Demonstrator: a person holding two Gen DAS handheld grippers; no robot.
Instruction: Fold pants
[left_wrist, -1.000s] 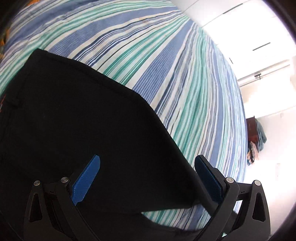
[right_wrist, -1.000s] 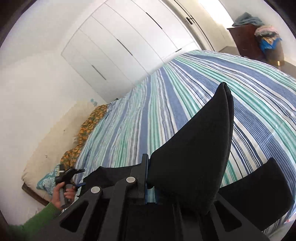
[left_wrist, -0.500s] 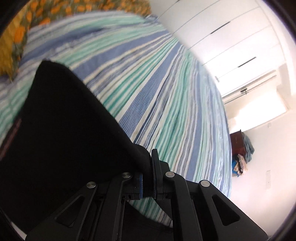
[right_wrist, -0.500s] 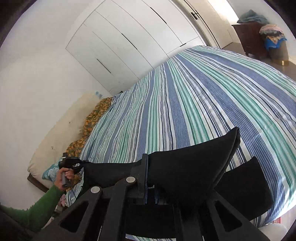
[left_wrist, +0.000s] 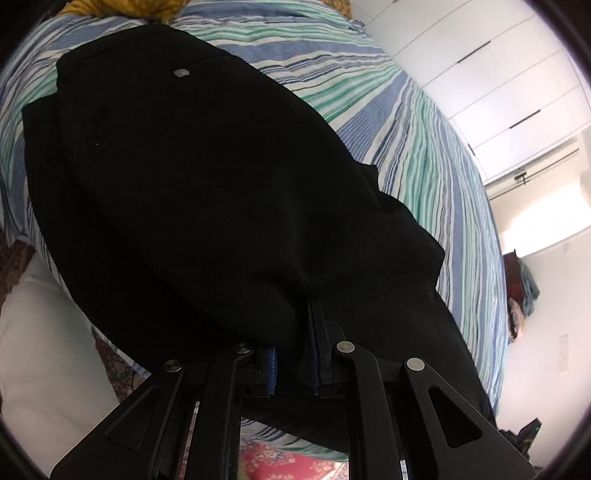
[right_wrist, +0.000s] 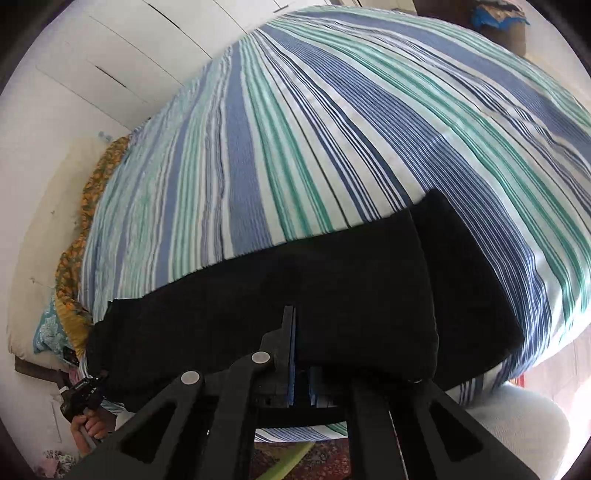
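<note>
Black pants (left_wrist: 221, 192) pinched by left gripper (left_wrist: 293, 354) and right gripper (right_wrist: 301, 363) — draped over striped bed (right_wrist: 295, 129).

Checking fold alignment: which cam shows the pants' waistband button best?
Left wrist view. The button shows as a small grey disc at the far end of the black pants. The right wrist view shows only a plain black folded slab of the pants, with no button visible.

One pants (left_wrist: 207, 192), two hand-held grippers, one bedspread (right_wrist: 332, 129).
</note>
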